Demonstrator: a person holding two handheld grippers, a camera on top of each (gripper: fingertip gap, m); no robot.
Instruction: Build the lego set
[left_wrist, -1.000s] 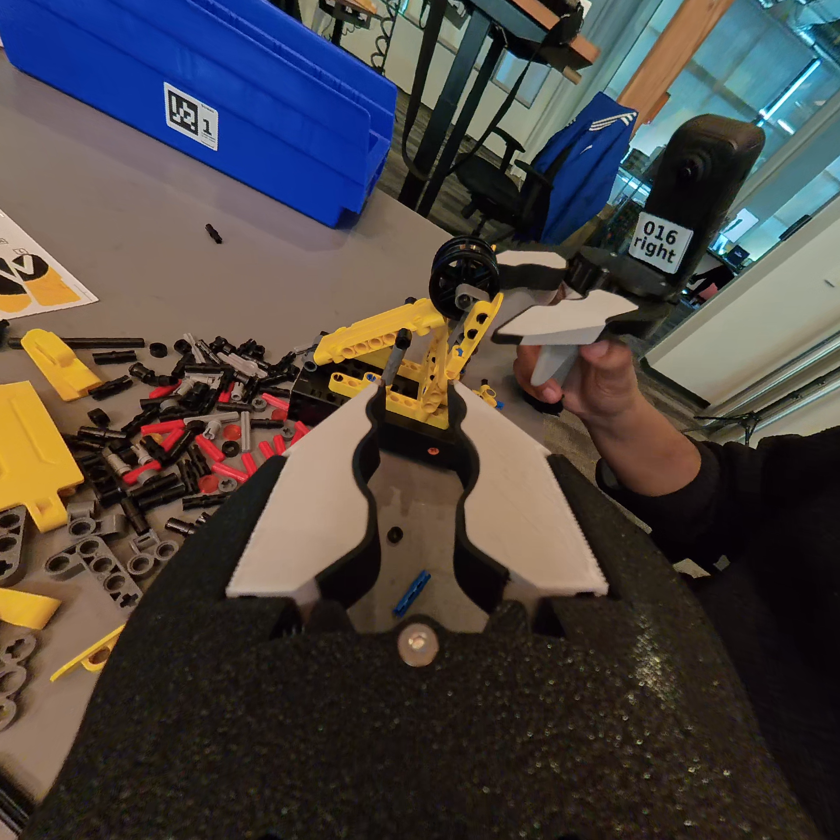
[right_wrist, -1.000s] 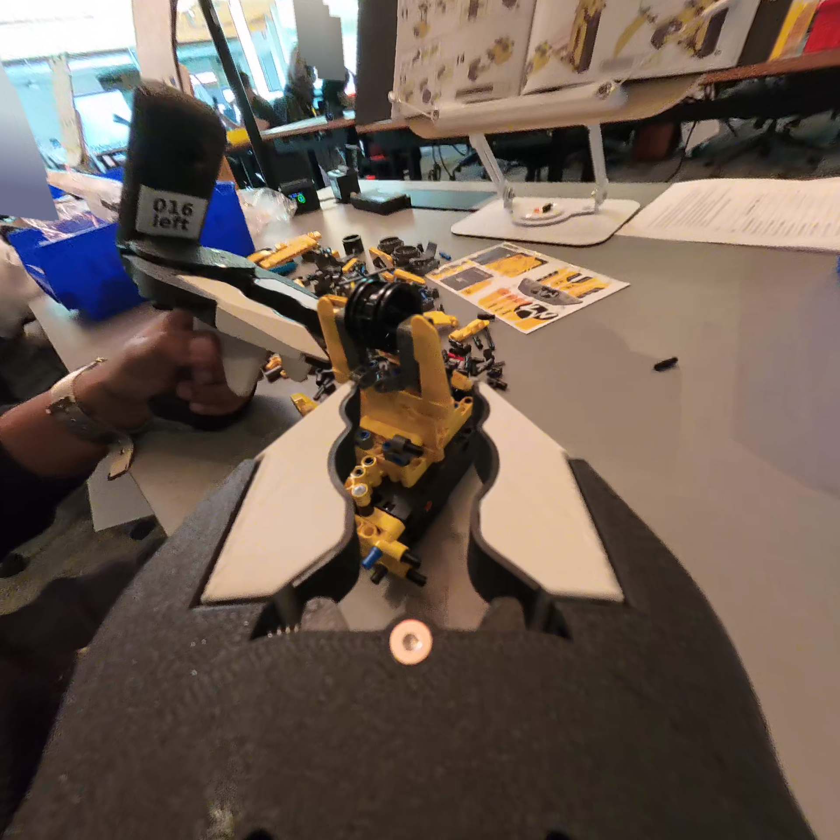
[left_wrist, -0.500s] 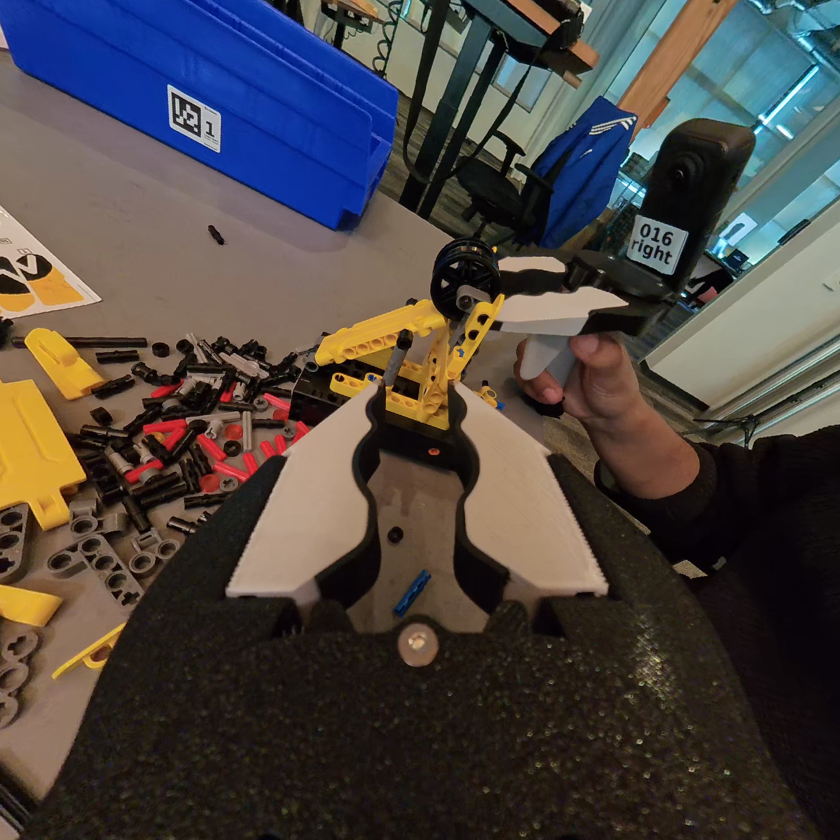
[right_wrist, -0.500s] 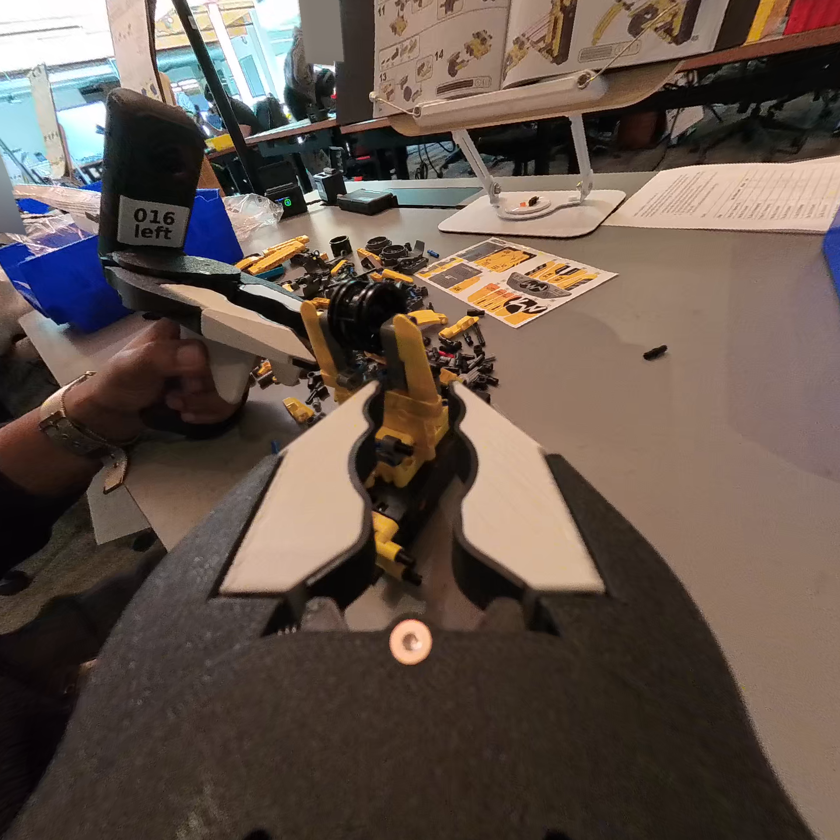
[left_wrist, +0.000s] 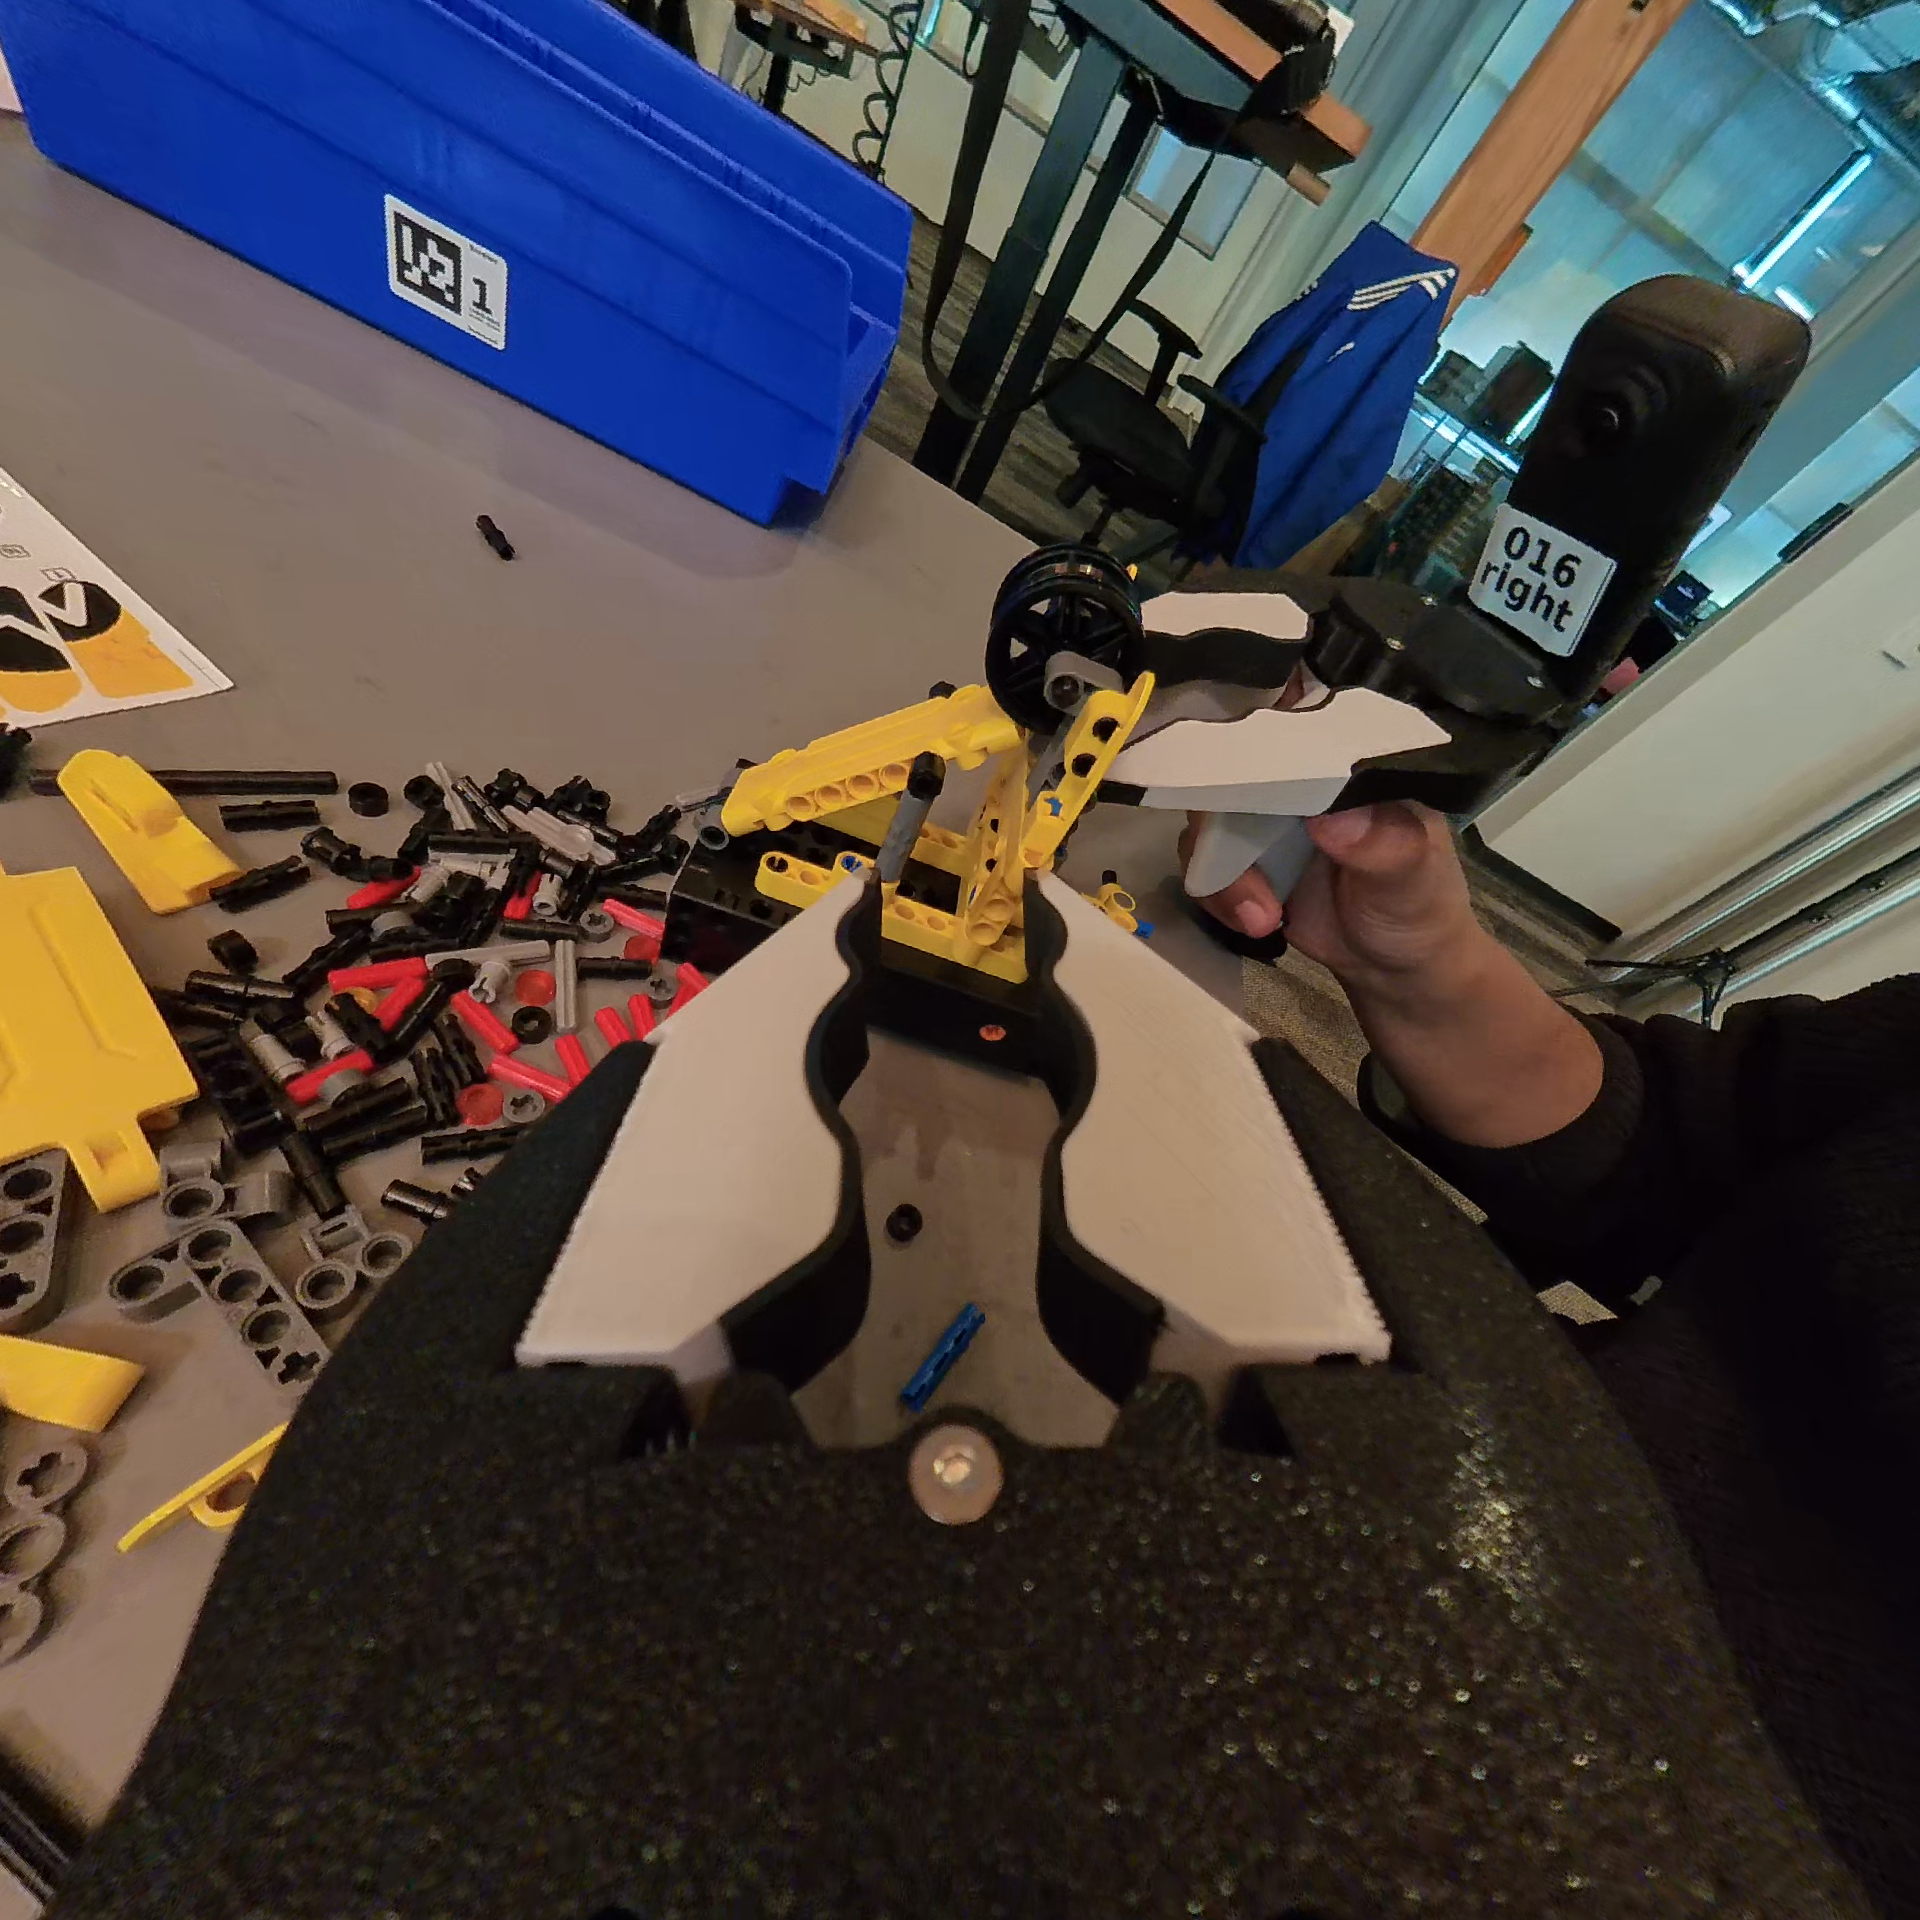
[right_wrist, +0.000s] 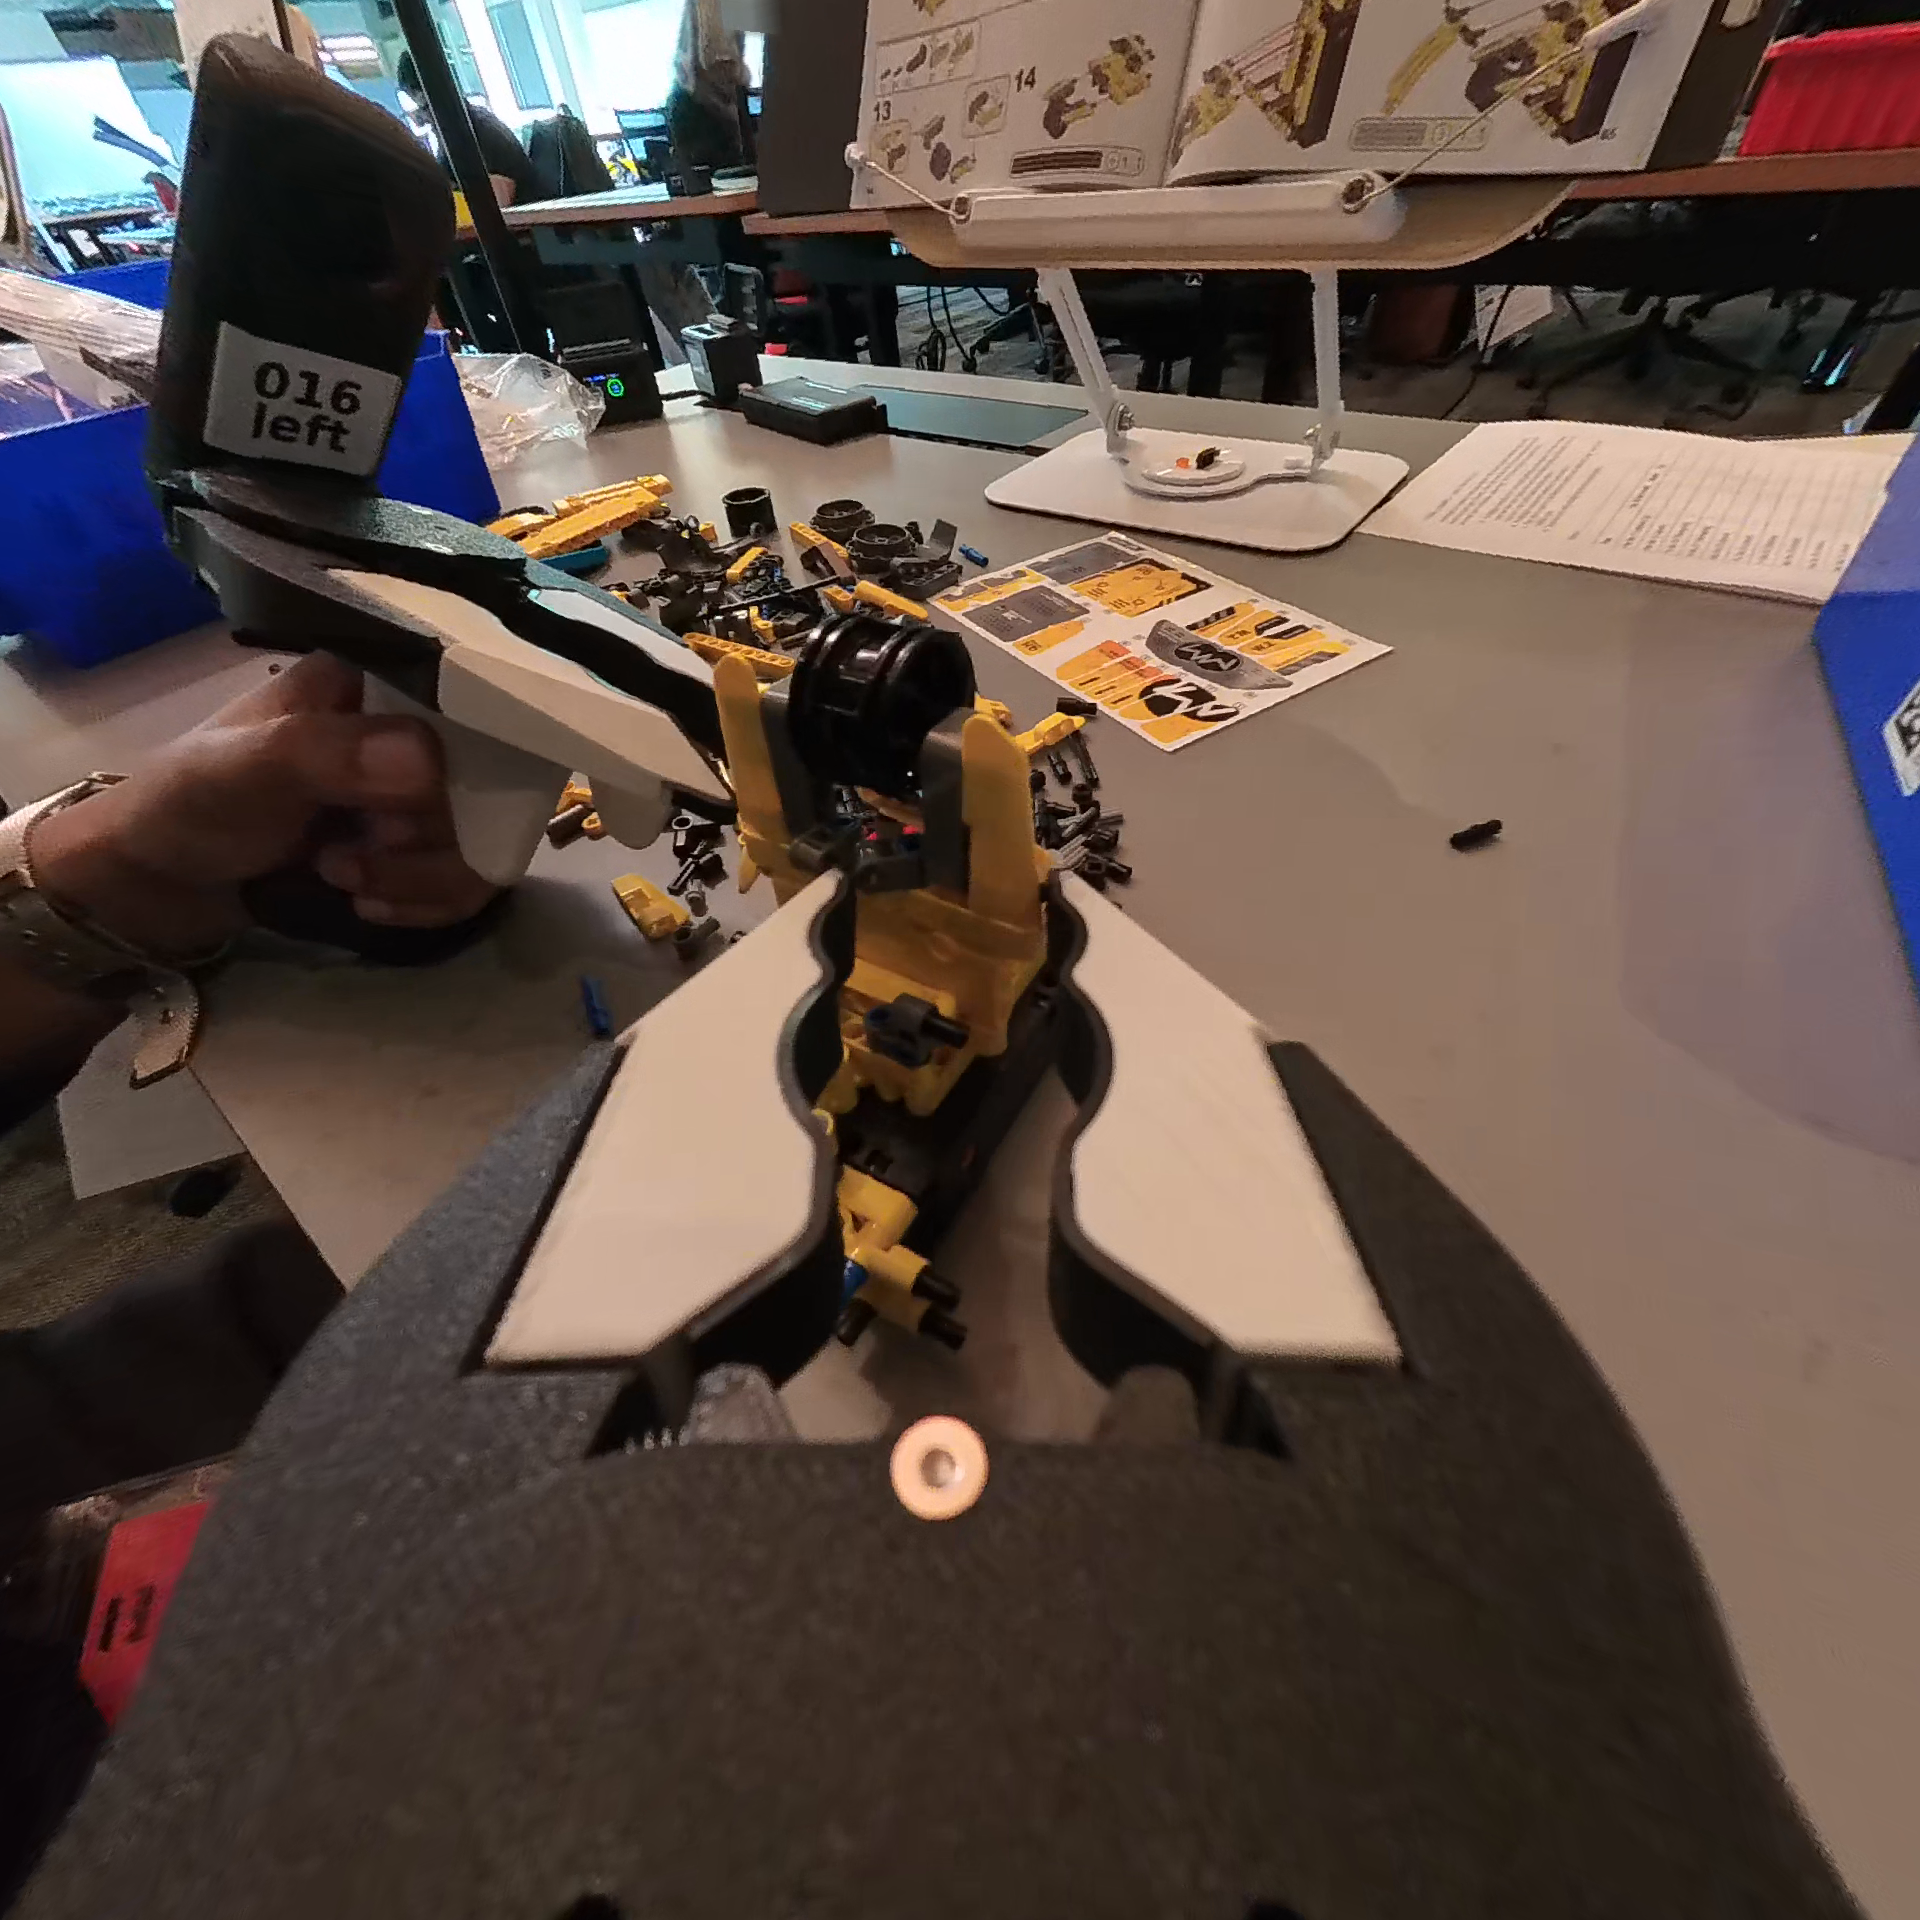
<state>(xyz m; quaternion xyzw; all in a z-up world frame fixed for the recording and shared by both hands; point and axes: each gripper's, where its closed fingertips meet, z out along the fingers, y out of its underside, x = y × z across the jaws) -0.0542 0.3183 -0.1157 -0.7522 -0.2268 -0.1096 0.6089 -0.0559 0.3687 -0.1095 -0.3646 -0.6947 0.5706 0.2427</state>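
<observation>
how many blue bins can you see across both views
3. In the left wrist view one blue bin stands at the table's far edge. In the right wrist view one sits behind the left gripper, another at the right edge; these may overlap.

Yellow-and-black brick model, black wheel on top, stands upright.

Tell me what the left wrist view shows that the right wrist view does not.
Only the left wrist view shows the red pins and the big yellow panel. Only the right wrist view shows the open instruction booklet on its white stand. Both views show the yellow model with its black wheel, with the left gripper and the right gripper closed on it.
</observation>
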